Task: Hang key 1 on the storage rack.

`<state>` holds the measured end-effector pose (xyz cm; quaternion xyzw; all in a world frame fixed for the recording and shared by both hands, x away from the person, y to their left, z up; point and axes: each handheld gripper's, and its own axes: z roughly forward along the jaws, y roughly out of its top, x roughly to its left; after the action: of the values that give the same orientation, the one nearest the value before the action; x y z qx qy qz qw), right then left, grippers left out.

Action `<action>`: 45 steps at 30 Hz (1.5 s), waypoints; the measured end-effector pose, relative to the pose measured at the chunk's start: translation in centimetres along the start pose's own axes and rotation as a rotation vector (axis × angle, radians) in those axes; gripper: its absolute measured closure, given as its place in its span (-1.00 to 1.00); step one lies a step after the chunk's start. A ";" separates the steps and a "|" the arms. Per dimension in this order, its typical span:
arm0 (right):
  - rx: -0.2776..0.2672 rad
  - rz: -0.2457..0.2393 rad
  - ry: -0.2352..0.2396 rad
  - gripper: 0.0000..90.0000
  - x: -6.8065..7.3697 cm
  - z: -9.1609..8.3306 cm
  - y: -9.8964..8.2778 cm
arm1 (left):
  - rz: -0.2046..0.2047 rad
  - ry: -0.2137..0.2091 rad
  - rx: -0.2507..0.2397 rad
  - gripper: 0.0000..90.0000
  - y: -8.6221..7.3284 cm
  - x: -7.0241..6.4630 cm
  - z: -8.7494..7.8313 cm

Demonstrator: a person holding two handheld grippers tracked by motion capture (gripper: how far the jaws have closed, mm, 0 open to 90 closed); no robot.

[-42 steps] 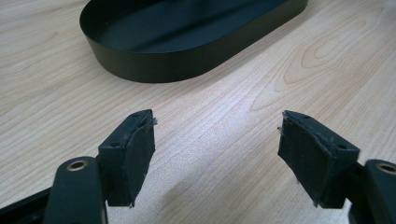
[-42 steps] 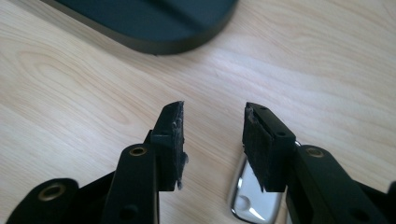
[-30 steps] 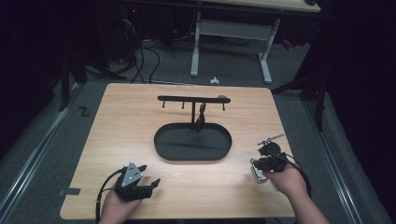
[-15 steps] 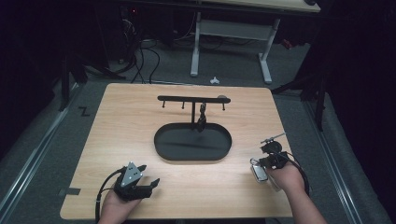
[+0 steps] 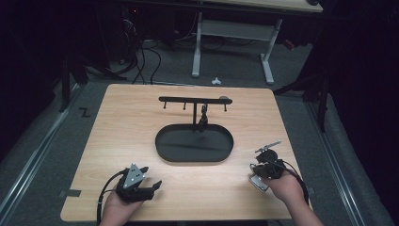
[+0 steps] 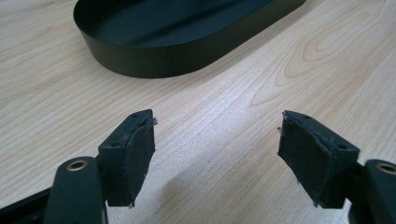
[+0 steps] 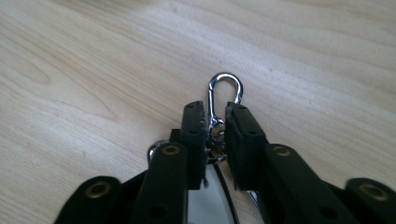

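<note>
left hand-held gripper: jaws wide apart, nothing between, oval black tray ahead | right hand-held gripper: clamped on silver clip, probably a keyring, protruding forward over counter

From above, the desk is evenly lit while the floor and surroundings at the frame edges sink into near black. Both tool views are bright and soft. Glare glints on the chrome clip; the nearest black parts at the bottom blur.
</note>
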<state>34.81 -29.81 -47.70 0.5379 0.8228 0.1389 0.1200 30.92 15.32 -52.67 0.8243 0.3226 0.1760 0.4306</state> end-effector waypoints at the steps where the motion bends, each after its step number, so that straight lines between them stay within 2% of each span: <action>1: -0.009 0.004 -0.004 0.62 0.2 -0.1 0.1 | 0.000 0.000 0.000 -0.39 0.0 0.0 0.0; 3: -0.021 -0.001 -0.029 0.41 0.3 -0.1 0.3 | -0.001 0.001 -0.003 -0.39 0.0 0.0 0.0; 6: -0.020 0.015 -0.049 0.29 0.1 0.3 0.5 | -0.002 0.003 -0.004 -0.39 0.0 0.1 -0.1; 17: 0.000 0.021 -0.031 0.27 0.2 1.9 0.0 | -0.002 0.000 -0.003 -0.39 0.0 0.1 -0.1; 22: 0.005 0.061 0.015 0.35 -0.4 1.9 -0.1 | -0.003 -0.001 -0.002 -0.39 0.0 0.1 -0.1; 27: 0.014 0.059 0.011 0.56 -0.6 1.8 -0.2 | 0.000 -0.001 -0.003 -0.39 0.0 0.1 -0.2; 34: 0.032 0.061 0.001 0.59 -0.4 1.7 -0.1 | 0.000 -0.003 -0.004 -0.39 0.1 0.0 -0.2; 36: 0.040 0.049 -0.001 0.60 -0.3 1.7 0.0 | 0.000 -0.001 -0.006 -0.39 0.0 0.0 -0.1; 41: 0.050 0.063 0.017 0.65 -0.6 1.7 0.1 | 0.000 -0.001 -0.006 -0.39 0.0 0.1 -0.1; 43: 0.044 0.064 0.006 0.92 -0.7 1.5 0.2 | 0.001 -0.002 -0.003 -0.39 0.0 0.1 -0.1; 45: 0.046 0.069 0.016 0.92 -0.9 1.6 0.1 | 0.000 -0.003 -0.003 -0.39 0.0 0.1 -0.1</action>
<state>35.83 -30.43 -49.07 0.5674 0.8077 0.1284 0.0960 30.95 15.44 -52.60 0.8240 0.3216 0.1753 0.4322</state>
